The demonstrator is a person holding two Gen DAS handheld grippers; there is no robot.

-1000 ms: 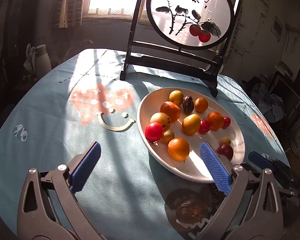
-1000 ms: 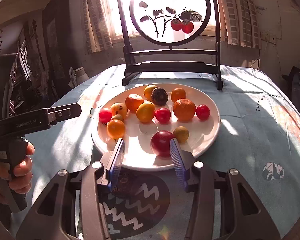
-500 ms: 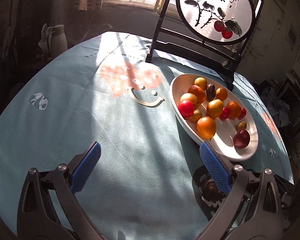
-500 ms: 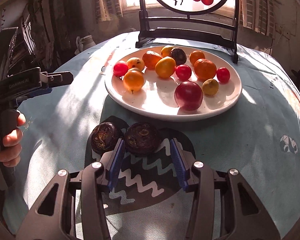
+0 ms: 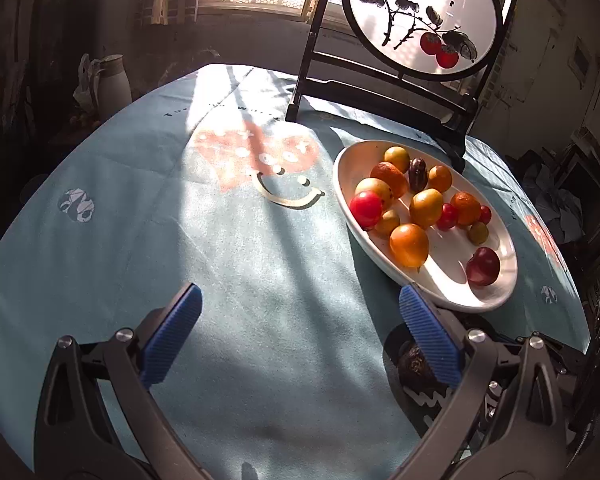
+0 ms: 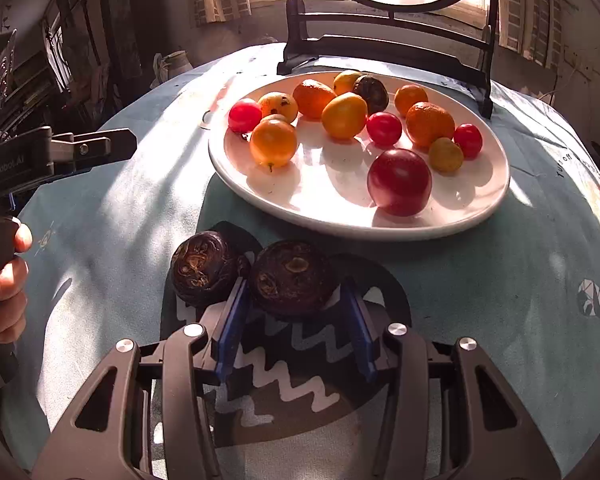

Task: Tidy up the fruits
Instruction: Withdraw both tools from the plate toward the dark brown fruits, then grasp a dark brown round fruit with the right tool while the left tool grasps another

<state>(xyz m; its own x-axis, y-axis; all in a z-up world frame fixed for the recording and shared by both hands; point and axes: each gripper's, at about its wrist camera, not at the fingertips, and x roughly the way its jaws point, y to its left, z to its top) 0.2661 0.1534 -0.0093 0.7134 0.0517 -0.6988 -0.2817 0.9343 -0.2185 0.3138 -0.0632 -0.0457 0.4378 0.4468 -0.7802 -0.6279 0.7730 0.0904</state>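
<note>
Across the blue tablecloth, a white plate of orange, yellow and red fruit is seen in sunlight, just beyond two dark fruits. The left gripper is held over bare cloth, jaws wide apart and empty. The right gripper is set around the right-hand dark fruit, pads flanking it; whether both pads press cannot quite be told. Just beside it, the other dark fruit is left outside the jaws.
</note>
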